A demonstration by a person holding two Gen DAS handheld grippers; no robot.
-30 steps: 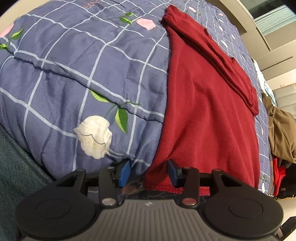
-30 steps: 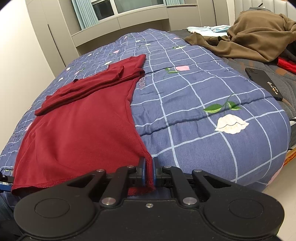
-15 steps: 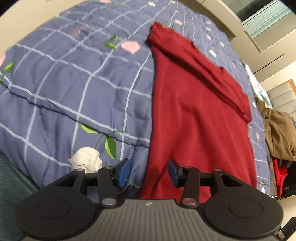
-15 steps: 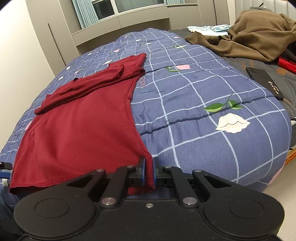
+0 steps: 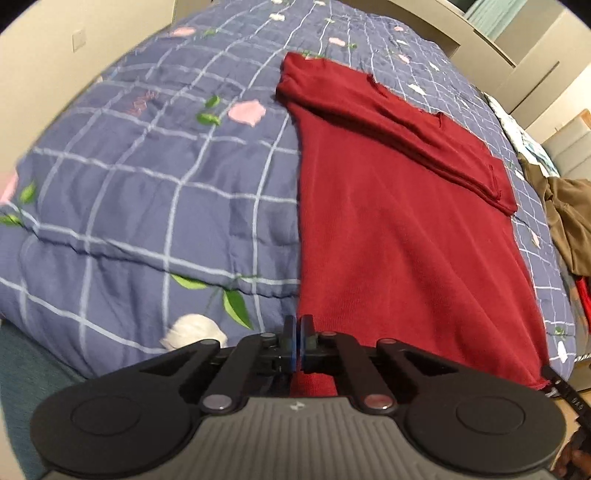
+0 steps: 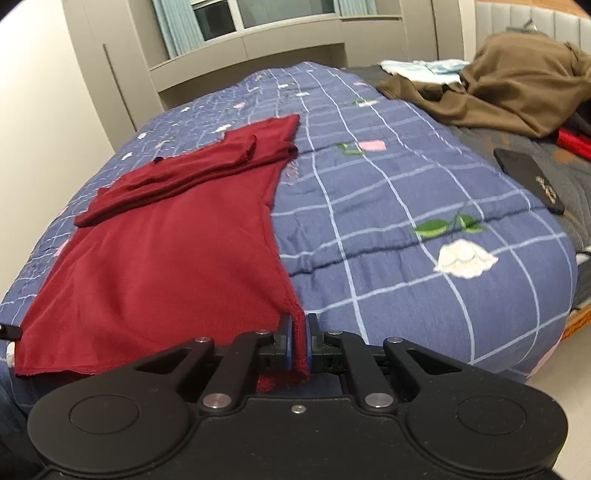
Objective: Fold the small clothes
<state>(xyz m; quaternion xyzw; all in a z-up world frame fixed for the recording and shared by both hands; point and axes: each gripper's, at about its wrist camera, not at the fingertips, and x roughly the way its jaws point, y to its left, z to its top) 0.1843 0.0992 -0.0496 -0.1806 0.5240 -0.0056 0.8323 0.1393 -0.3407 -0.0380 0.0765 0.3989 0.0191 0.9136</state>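
Left gripper (image 5: 297, 325): jaws just snapped together on near hem corner of red garment (image 5: 399, 229). Right gripper (image 6: 299, 334): jaws pressed together, pinching opposite hem corner. Garment lies flat on blue checked quilt (image 6: 388, 206), sleeves folded across far end. Farther right: black phone (image 6: 532, 177), brown clothing heap (image 6: 517, 88). Beyond: window (image 6: 258, 14).

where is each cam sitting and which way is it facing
Left wrist: on the left gripper, looking down along the bed; shut at the near left corner of the red garment.
Right wrist: on the right gripper, facing the window; shut on the garment's near right corner.
Shared: red garment, blue quilt, brown clothes.
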